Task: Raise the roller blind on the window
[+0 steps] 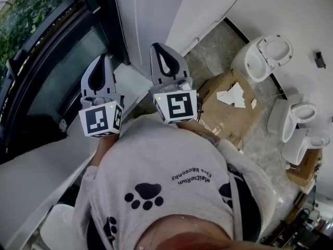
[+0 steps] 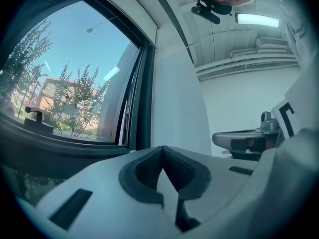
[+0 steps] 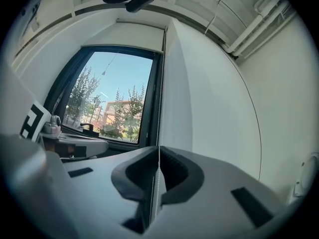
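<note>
The window [image 3: 117, 96] is mostly uncovered; the white roller blind [image 3: 137, 36] hangs only across its top. The thin bead chain [image 3: 161, 83] drops along the window's right frame. It runs straight down between the pads of my right gripper [image 3: 158, 156], which is shut on it. My left gripper [image 2: 162, 151] is shut, with its tips touching and nothing seen between them. In the head view both grippers point up at the window side by side, the left gripper [image 1: 102, 57] by the dark frame and the right gripper [image 1: 159, 47] by the white wall.
A white sill [image 1: 41, 176] runs below the window. A cardboard box [image 1: 229, 113] and several white toilets [image 1: 263, 56] stand on the floor to the right. A black window handle [image 3: 88, 128] sticks out at the frame's lower left.
</note>
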Action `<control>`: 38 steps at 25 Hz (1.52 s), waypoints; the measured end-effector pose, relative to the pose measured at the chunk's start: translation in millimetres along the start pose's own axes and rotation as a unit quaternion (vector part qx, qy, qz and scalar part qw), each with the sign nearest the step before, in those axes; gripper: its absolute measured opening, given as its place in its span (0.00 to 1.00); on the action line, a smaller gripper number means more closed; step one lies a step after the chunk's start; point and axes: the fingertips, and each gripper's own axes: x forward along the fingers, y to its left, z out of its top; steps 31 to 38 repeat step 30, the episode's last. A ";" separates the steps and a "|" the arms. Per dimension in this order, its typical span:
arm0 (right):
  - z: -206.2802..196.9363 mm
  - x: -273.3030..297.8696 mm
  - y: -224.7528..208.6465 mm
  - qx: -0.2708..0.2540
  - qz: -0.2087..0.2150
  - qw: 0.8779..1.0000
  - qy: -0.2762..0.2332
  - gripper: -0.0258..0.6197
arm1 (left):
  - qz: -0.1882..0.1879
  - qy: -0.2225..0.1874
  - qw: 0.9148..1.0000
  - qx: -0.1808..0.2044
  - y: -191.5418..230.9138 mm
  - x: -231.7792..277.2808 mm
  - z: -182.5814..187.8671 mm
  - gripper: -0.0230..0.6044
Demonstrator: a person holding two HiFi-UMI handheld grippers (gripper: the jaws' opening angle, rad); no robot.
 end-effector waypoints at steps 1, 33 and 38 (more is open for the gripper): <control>1.1 -2.5 -0.2 -0.002 -0.001 1.000 0.000 0.06 | 0.002 0.003 1.000 -0.003 0.4 -1.8 -1.4 0.05; -8.4 -6.9 26.1 -0.014 0.012 1.000 0.012 0.05 | -0.040 0.013 0.999 -0.005 -12.4 -12.4 -12.3 0.05; -8.4 -6.9 26.1 -0.014 0.012 1.000 0.012 0.05 | -0.040 0.013 0.999 -0.005 -12.4 -12.4 -12.3 0.05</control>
